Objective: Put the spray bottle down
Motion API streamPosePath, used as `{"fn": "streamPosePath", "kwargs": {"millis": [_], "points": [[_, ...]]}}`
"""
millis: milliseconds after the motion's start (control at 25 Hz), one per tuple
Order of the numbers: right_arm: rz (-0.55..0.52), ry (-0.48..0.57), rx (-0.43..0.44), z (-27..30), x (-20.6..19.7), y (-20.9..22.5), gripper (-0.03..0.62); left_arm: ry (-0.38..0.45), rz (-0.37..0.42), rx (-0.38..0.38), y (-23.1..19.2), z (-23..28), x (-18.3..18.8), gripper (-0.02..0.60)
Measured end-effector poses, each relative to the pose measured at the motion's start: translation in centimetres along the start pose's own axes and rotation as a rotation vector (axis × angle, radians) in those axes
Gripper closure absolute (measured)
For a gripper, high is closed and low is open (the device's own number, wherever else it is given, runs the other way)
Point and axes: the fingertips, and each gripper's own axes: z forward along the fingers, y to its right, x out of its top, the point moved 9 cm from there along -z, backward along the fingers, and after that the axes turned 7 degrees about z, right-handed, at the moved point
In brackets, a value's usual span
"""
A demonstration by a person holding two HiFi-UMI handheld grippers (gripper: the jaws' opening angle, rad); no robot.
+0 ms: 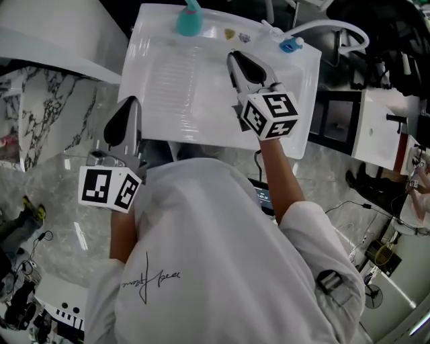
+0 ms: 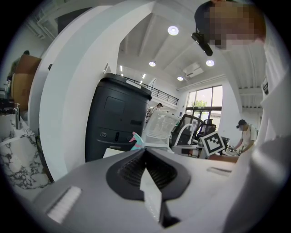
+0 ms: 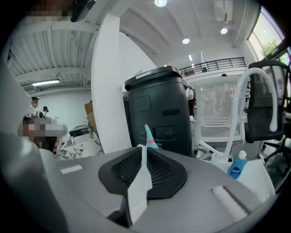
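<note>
Nearest the person, the left gripper (image 1: 132, 102) hangs just off the left edge of the white table (image 1: 168, 101), not over it at all. Its jaws are pressed together with nothing in them, going by its own view. The right gripper (image 1: 234, 59) is out over the table, right of the middle, jaws also closed up and empty.

The spray bottle (image 1: 189, 20) is the teal one standing upright at the far edge of the table, a bit left of centre. Nobody's touching it, so I'd say the put-down is basically done. From the right gripper it sits ahead and slightly to the left, with bare tabletop between them. In the right gripper view its nozzle (image 3: 149, 136) pokes up right past the jaw tips, long axis vertical. The right one is clearly the nearer of the two. The left would have to come in across the edge first.

Nothing really blocks either of them from pulling back. Toward the far right corner there's a small blue bottle (image 1: 290, 45), well apart from the teal one, plus a couple of tiny bits in between that I can't make out. Beyond the table is a big dark bin (image 3: 159, 109) and a white chair (image 3: 216, 113).
</note>
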Motion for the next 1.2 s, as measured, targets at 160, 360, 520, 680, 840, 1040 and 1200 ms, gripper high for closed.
{"fn": "streamPosePath", "kwargs": {"millis": [160,360,520,680,840,1040,1200], "points": [[0.006,0.005,-0.005,-1.2,0.3,0.2,0.566,0.004,0.002,0.003,0.6,0.2,0.1,0.577],[0.008,0.008,-0.006,-2.6,0.4,0.1,0.574,0.008,0.001,0.007,1.1,0.4,-0.2,0.577],[0.018,0.013,-0.012,-3.8,0.3,-0.2,0.583,0.012,0.002,0.01,1.3,0.4,-0.5,0.577],[0.025,0.004,-0.01,-4.9,0.1,-0.9,0.592,0.016,0.0,0.021,1.2,0.1,-0.9,0.577],[0.033,-0.011,-0.004,-5.5,-0.2,-1.7,0.599,0.015,-0.001,0.031,0.9,-0.1,-1.3,0.577],[0.037,-0.027,-0.002,-6.1,-0.7,-2.5,0.599,0.02,-0.007,0.041,0.7,-0.3,-1.7,0.577],[0.039,-0.037,-0.006,-6.8,-0.8,-3.0,0.599,0.021,-0.011,0.042,0.8,-0.5,-1.8,0.577]]}}
